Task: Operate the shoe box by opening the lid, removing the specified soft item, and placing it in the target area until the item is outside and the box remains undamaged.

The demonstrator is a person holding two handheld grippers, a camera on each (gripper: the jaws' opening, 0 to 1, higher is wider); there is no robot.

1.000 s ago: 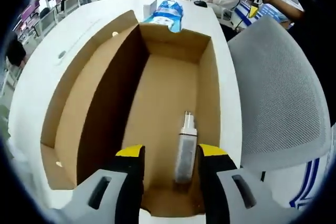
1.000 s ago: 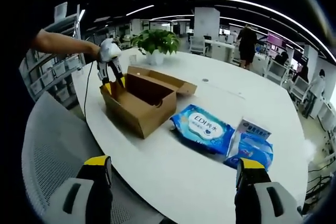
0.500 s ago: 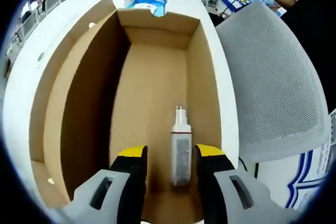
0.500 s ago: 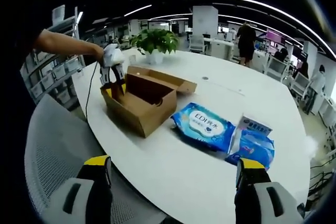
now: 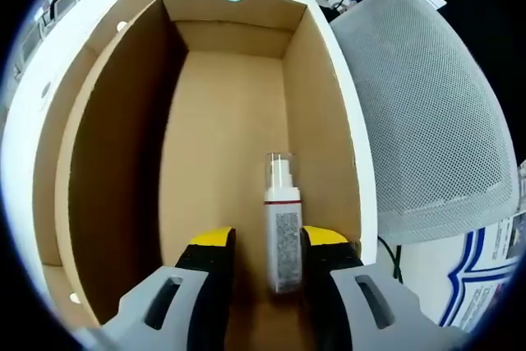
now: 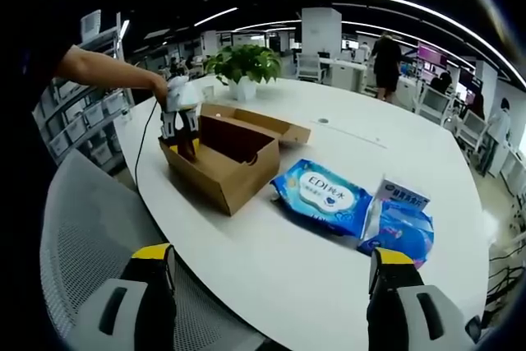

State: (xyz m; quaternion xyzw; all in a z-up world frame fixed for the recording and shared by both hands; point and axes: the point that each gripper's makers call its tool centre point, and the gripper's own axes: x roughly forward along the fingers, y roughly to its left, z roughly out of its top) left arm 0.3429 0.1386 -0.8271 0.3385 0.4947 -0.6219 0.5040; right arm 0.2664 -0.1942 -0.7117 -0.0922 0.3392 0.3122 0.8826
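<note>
In the left gripper view my left gripper (image 5: pixel 261 244) is down inside the open shoe box (image 5: pixel 123 121), and the bottle (image 5: pixel 282 228) lies flat on the cardboard floor right between my two yellow-tipped fingers (image 5: pixel 211 240). Its long axis runs up the frame, in line with my jaws: the clear cap points toward the far end wall at the top of the frame, and the labelled white body runs back down toward me, its lower end in the gap between my fingers. It sits in the lower middle of the frame, nearer the box's right wall than the left one.

My jaws are spread either side of the body, not yet pinched on it. They look very close to its sides, but I cannot tell whether either tip already touches. As I judge it, the coming move is a plain squeeze across the short width.

My right gripper (image 6: pixel 271 273) is well apart from all this. In the right gripper view its fingers stand wide and hold nothing at the bottom of the frame, above a mesh chair back (image 6: pixel 90 252), while the box sits in the left middle on the white table (image 6: pixel 271 244), with blue wipe packs (image 6: pixel 325 195) to its right.

The left hand is plainly the nearer one.
</note>
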